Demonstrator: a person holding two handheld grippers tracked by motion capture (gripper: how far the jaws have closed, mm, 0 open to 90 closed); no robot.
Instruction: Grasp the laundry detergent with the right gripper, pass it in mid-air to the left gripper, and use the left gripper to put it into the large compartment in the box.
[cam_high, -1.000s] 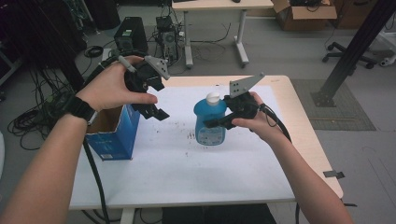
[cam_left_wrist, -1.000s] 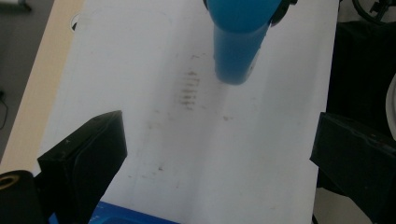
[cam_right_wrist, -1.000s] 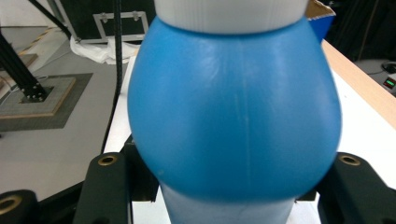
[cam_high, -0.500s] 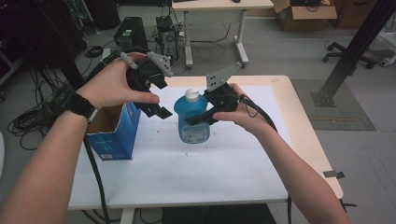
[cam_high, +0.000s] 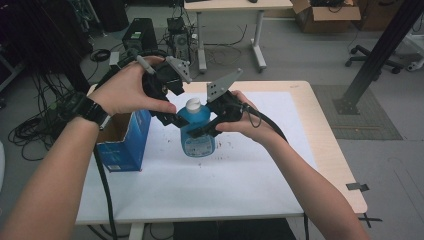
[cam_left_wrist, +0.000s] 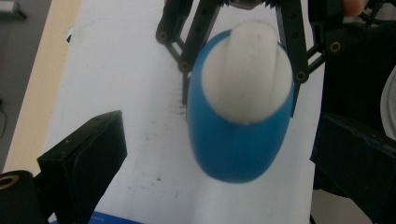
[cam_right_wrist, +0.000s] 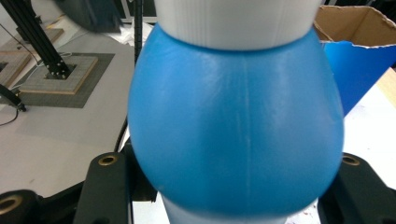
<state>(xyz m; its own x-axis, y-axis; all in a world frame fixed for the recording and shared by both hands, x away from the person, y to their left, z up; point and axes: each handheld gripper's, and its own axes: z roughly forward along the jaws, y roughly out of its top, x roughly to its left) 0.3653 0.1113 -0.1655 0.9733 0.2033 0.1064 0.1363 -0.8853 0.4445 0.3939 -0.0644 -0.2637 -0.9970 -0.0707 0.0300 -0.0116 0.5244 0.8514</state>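
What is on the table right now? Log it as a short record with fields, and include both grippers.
held thing: blue bottle with white cap, upright
right gripper: shut on the bottle's body
left gripper: open, jaws either side of the cap, from above
other thing: blue cardboard box, open top, at the table's left edge
surface: table under a white sheet with dark specks

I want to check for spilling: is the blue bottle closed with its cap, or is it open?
Closed. The white cap sits on the neck of the blue bottle, and the left gripper view shows it covering the whole top.
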